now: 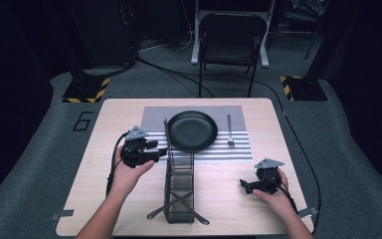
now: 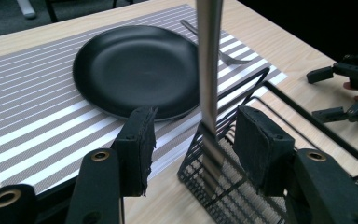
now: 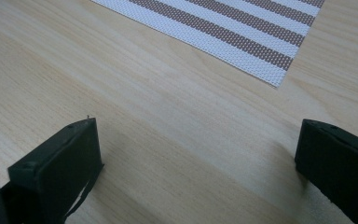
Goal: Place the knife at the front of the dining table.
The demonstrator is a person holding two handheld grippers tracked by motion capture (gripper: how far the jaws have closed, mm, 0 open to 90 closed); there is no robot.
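I see a long, flat metal utensil handle (image 2: 209, 70), dull silver, standing upright out of the far end of the black wire caddy (image 1: 180, 186). It rises in the gap of my left gripper (image 2: 193, 140), closer to the right pad (image 2: 256, 149); I see a gap to the left pad, and whether the right one touches it I cannot tell. The jaws stand about half apart. Just beyond lies the black plate (image 2: 135, 70) on a striped placemat (image 2: 32, 116), with a fork (image 1: 230, 132) to the plate's right. The caddy's wire rim sits directly under the gripper, and two more utensils cross at its near end. My right gripper (image 1: 258, 185) rests wide open on the bench (image 3: 168, 116), near the right edge, well apart from the caddy.
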